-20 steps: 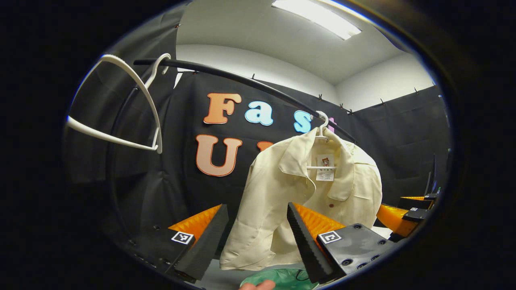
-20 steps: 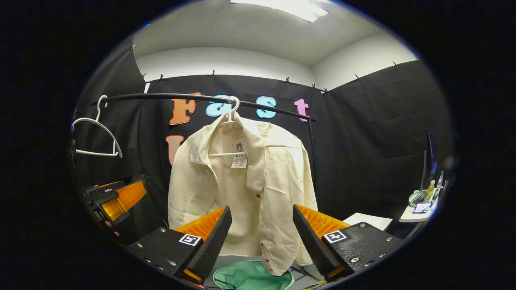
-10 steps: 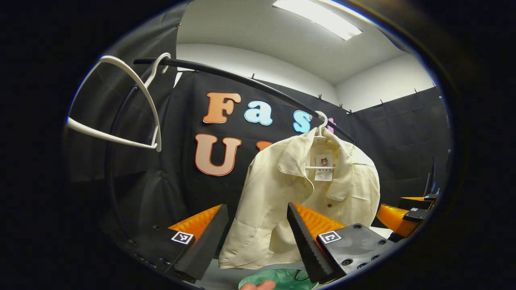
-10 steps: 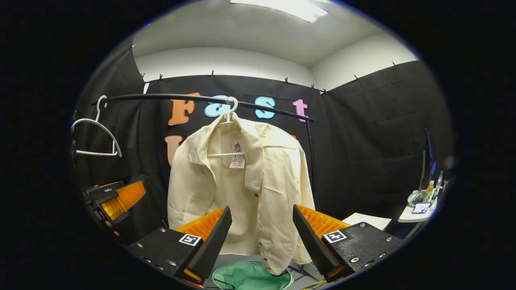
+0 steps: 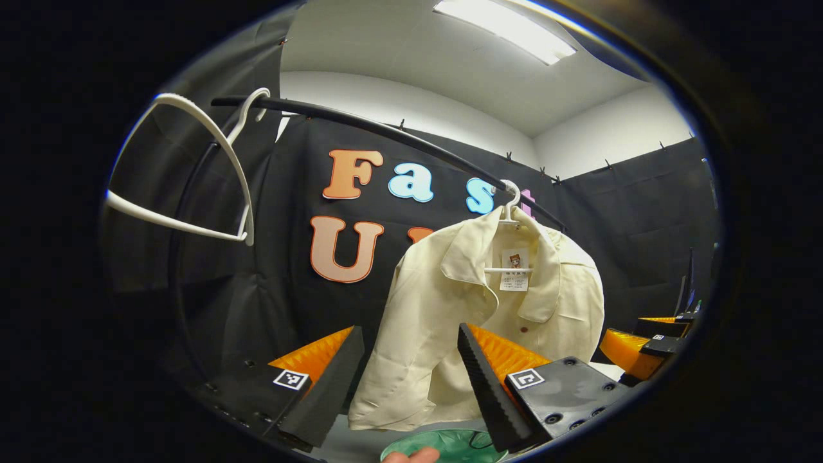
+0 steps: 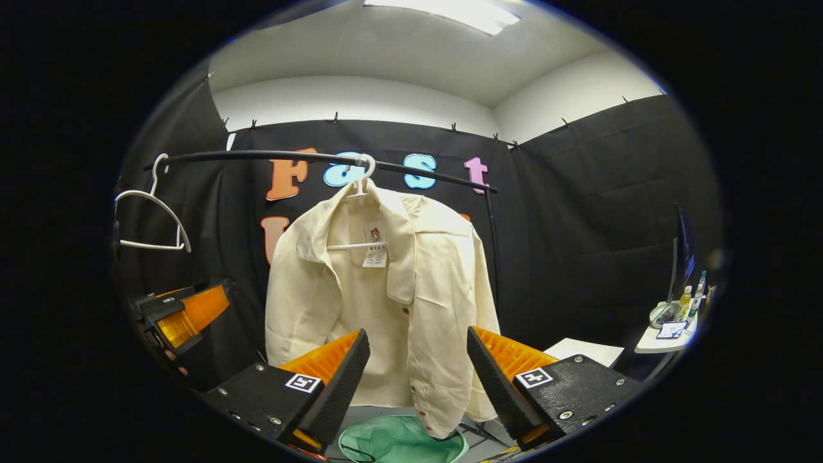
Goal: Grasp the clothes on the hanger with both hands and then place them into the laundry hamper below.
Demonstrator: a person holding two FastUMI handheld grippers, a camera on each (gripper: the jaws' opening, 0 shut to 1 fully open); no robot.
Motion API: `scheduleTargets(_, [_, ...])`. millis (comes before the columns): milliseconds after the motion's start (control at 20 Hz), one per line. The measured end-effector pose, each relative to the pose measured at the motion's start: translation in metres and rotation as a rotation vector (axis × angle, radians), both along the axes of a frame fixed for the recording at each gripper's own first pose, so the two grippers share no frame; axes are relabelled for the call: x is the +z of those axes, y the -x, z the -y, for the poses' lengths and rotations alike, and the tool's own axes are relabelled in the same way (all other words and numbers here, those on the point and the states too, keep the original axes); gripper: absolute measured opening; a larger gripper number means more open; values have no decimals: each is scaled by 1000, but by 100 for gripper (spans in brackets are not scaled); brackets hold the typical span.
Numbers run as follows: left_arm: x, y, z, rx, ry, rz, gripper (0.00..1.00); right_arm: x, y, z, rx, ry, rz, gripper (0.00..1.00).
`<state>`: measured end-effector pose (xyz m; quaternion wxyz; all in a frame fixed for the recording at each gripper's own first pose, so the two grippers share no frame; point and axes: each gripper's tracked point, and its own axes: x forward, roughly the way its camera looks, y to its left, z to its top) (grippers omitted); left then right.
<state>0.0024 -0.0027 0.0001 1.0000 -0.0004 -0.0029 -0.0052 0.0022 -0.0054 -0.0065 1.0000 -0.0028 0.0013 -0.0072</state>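
A cream button-up shirt hangs on a white hanger from the black rail, apart from both grippers; the green laundry hamper sits on the floor just below its hem; the left gripper and right gripper both stand wide, holding nothing; a bare white hanger hangs farther along the rail.

Bare white hanger, small bottles
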Motion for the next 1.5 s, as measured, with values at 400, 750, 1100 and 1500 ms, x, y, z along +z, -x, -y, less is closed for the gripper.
scheduleTargets(400, [0,7,-9,19,-8,-1,96,8,-52,20,-25,38,37,94])
scheduleTargets(750, [-2,13,-23,50,-38,-9,100,-39,-139,27,-32,40,-44,95])
scheduleTargets(1100, [-14,22,-49,122,-37,-41,100,-76,-190,-2,-73,116,-117,95])
scheduleTargets(1500, [-15,12,-50,111,-57,-33,96,-83,-200,25,-154,215,-112,45])
